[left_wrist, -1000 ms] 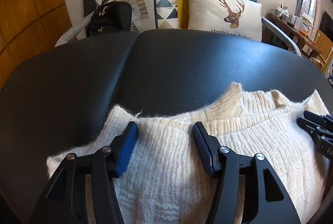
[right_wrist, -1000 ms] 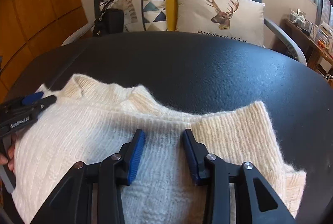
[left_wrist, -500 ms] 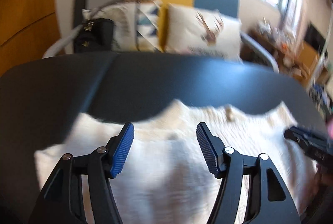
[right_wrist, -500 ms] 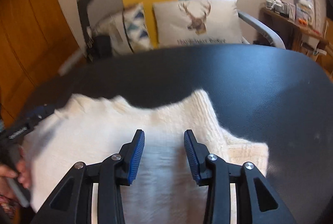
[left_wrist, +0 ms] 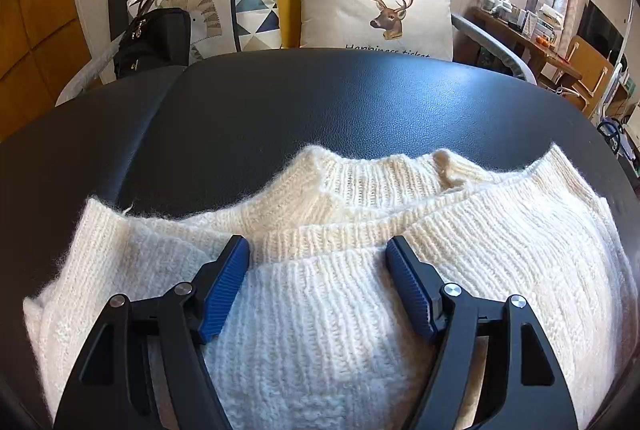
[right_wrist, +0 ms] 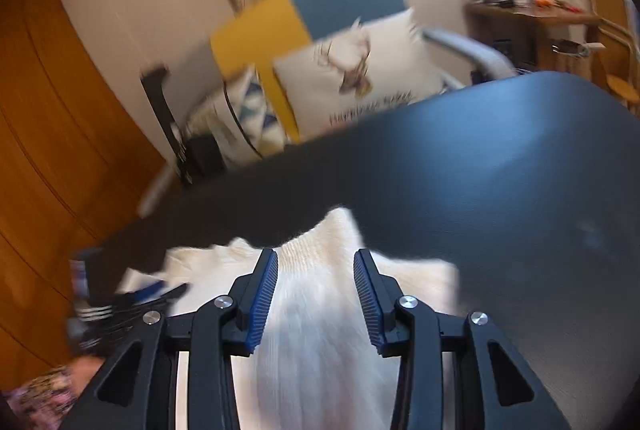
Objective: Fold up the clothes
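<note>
Lying flat on the black padded table [left_wrist: 360, 102], the cream knit sweater [left_wrist: 460, 242] occupies the near half of the surface, its ribbed collar [left_wrist: 384, 174] turned toward the far edge and the sofa cushions [left_wrist: 376, 14] beyond. The garment's body runs from collar back toward the person, but its near end is out of frame, so which way its long axis runs cannot be told. As seen, it spreads mostly left to right, with a doubled layer of knit on the left side and a ribbed edge crossing the middle.

The left gripper [left_wrist: 318, 258] hovers above the sweater's middle, jaws spread wide, holding nothing. The right gripper [right_wrist: 316, 264] also stands parted over cloth with nothing between its pads; its view is heavily blurred and tilted, so it cannot be told whether the pads touch the fabric. The left gripper's tip appears faintly at the left edge of that view.

Judgement: a fold is partly laid and the next grasp is being chosen. To do the step well, each gripper should take one matching corner or hem edge, pinching through only the layers meant to travel. Loose, fuzzy knit stretches and sags; both sides should lift together and be carried evenly so the fold line stays straight. Risks are snagging yarn on the ridged blue pads [left_wrist: 224, 290] and dragging the lower layer out of square.
</note>
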A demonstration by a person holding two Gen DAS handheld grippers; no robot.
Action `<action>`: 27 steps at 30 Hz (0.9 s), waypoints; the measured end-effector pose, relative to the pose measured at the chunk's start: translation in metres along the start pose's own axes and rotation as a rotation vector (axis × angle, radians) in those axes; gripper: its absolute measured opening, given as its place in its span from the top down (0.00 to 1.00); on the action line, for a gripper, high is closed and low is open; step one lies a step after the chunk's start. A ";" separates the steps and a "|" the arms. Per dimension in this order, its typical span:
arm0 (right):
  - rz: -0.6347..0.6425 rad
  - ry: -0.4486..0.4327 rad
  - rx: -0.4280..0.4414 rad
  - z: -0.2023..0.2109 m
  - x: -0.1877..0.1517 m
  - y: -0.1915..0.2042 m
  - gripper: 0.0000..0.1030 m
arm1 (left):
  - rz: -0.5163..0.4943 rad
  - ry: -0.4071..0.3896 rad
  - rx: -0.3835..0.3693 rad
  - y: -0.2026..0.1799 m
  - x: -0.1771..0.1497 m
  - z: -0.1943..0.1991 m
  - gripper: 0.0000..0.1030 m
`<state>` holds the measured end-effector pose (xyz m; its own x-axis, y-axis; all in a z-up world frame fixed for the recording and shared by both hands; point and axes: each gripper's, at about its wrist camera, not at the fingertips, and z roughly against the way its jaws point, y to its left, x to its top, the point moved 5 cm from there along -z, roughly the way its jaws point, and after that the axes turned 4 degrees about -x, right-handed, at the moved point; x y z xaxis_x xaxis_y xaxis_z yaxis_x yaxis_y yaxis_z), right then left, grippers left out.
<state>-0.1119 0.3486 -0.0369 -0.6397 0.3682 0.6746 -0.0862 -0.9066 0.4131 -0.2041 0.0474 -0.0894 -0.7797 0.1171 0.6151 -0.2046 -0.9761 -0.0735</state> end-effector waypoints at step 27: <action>0.199 0.351 0.313 0.023 -0.115 -0.012 0.91 | -0.509 0.014 -0.126 -0.249 0.009 -0.032 0.24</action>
<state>-0.0197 0.3222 -0.1055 -0.8431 0.0542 0.5351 0.2623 -0.8270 0.4972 -0.1792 0.2971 -0.0912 -0.5711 0.5741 0.5868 -0.6286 -0.7655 0.1372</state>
